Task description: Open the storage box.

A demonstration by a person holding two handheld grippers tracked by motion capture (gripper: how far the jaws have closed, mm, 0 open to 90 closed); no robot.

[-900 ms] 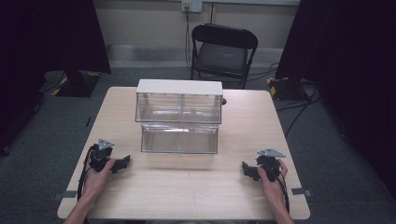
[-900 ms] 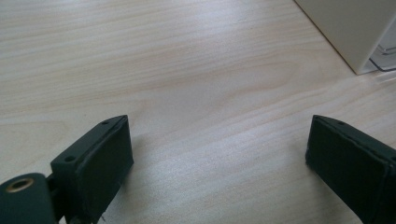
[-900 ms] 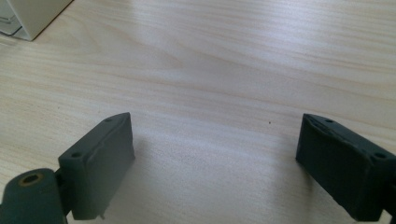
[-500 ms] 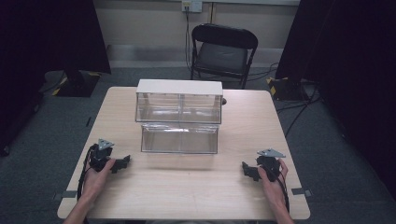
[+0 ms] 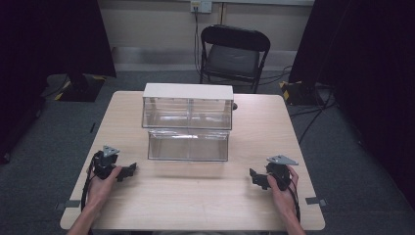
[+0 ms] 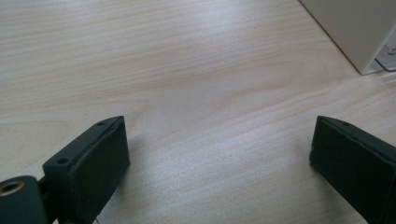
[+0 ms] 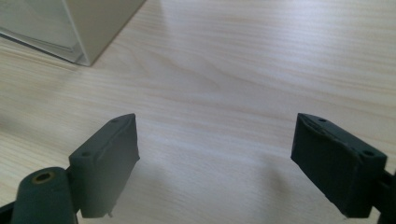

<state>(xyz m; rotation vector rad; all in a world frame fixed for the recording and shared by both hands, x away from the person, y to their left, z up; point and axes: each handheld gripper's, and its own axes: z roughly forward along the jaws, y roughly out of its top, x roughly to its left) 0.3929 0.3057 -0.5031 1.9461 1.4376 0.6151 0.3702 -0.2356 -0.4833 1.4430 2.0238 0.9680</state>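
Surroundings: we work at a pale wooden table (image 5: pixel 195 200) on grey carpet, with a black folding chair (image 5: pixel 235 54) beyond the far edge, dark curtains (image 5: pixel 54 34) on both sides, and cables (image 5: pixel 313 117) on the floor at the right.
Obstacles: between each pair of tongs and the bins we see bare tabletop, with no thing lying across the way.
Bins: a clear upper bin (image 5: pixel 188 112) with a white top stands at the middle of the table, toward its far side; a lower clear bin (image 5: pixel 188 145) sits right in front of it, touching it and nearer to us.
Left gripper (image 5: pixel 128 170): it rests low over the table at the near left, held in our left hand (image 5: pixel 105 183), well apart from the lower clear bin, which lies ahead and to its right.
Left jaws: in the left gripper view (image 6: pixel 219 154) they stand wide apart with wood grain between them; a pale corner of the bins (image 6: pixel 355 28) shows at the upper right.
Right gripper (image 5: pixel 255 177): it sits at the near right in our right hand (image 5: pixel 281 188), apart from the lower clear bin, which lies ahead and to its left.
Right jaws: in the right gripper view (image 7: pixel 215 154) they are spread with bare table between them; a bin corner (image 7: pixel 93 23) shows at the upper left.
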